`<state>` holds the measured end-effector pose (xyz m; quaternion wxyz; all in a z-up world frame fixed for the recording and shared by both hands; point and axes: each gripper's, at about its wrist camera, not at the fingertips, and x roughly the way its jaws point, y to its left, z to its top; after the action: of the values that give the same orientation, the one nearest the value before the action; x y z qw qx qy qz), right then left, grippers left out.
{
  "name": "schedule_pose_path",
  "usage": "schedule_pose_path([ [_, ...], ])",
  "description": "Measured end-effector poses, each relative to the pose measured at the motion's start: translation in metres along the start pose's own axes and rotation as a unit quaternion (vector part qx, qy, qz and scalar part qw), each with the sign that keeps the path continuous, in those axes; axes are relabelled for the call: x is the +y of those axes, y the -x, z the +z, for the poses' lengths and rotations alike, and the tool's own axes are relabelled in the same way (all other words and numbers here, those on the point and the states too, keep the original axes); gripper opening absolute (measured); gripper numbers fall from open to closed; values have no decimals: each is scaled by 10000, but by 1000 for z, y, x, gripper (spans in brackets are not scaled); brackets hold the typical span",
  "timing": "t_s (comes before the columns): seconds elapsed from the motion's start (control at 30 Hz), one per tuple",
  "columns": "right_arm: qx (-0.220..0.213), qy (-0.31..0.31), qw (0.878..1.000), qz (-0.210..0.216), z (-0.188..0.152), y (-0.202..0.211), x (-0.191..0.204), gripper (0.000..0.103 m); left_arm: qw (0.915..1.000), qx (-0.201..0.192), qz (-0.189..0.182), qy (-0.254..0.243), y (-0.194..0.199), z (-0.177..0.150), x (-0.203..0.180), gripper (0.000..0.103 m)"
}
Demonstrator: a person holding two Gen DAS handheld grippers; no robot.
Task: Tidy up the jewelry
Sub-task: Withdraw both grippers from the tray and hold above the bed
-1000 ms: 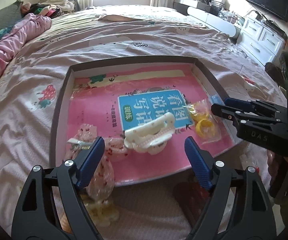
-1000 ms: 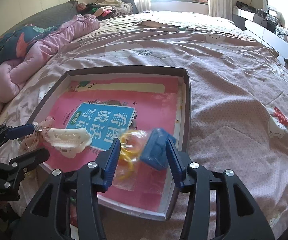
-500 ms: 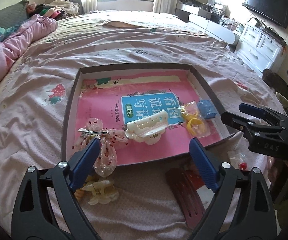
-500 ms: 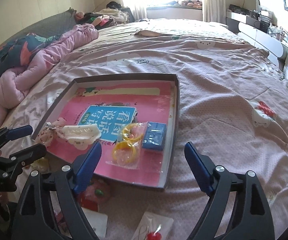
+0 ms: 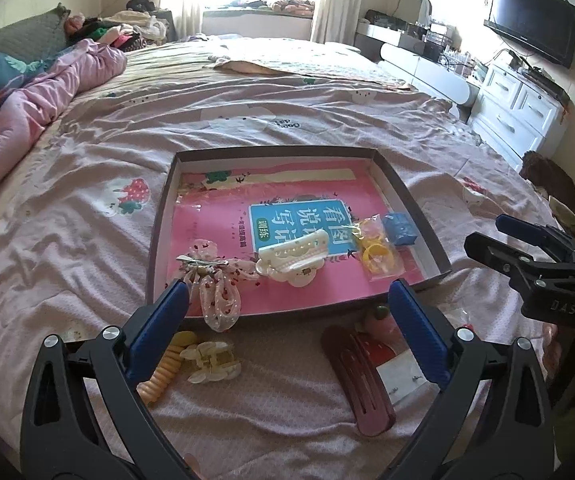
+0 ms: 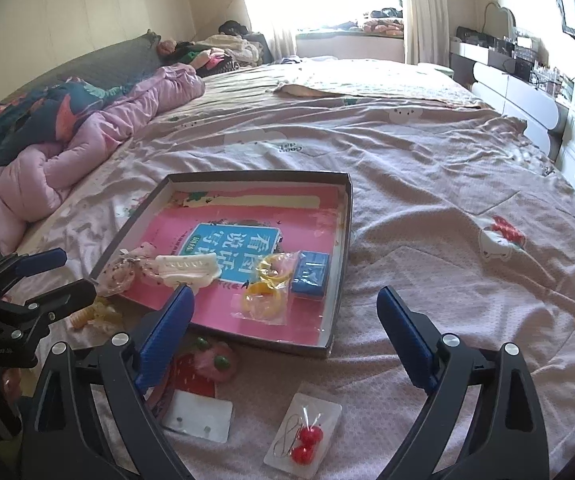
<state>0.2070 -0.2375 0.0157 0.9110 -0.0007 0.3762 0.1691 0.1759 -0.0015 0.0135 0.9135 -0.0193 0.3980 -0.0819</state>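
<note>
A shallow box tray [image 5: 397, 184] [image 6: 345, 216] with a pink liner lies on the bed. In it lie a white hair claw [image 5: 291, 258] [image 6: 187, 268], a dotted bow clip [image 5: 215, 280], a bag of yellow rings [image 5: 377, 252] [image 6: 265, 292] and a blue box [image 5: 399, 230] [image 6: 310, 274]. In front of the tray lie a cream claw clip [image 5: 209, 362], a yellow coil [image 5: 163, 372], a dark red clip [image 5: 361, 376], a strawberry card [image 6: 197, 368] and bagged red earrings [image 6: 305, 438]. My left gripper [image 5: 287, 332] and right gripper [image 6: 285, 336] are both open and empty, hovering near the tray's front edge.
The pink bedsheet [image 6: 427, 184] spreads all round. A rumpled pink duvet [image 5: 27, 104] lies at the left. White drawers [image 5: 519, 116] and a wall TV [image 5: 533, 20] stand at the right.
Both grippers have pulled back and up from the tray. The right one has opened and left the blue box in the tray. The white claw lies where the left one was.
</note>
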Motion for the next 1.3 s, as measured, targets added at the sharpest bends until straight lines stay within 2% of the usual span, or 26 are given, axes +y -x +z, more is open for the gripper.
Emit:
schedule_pose_path([
  [0.7, -299, 253, 9992, 92, -14, 60, 13, 90, 9996, -230, 93, 128, 45, -17, -3, 91],
  [1.3, -287, 587, 9979, 43, -38, 79, 24, 90, 9988, -197, 279, 354, 65, -48, 12, 91],
])
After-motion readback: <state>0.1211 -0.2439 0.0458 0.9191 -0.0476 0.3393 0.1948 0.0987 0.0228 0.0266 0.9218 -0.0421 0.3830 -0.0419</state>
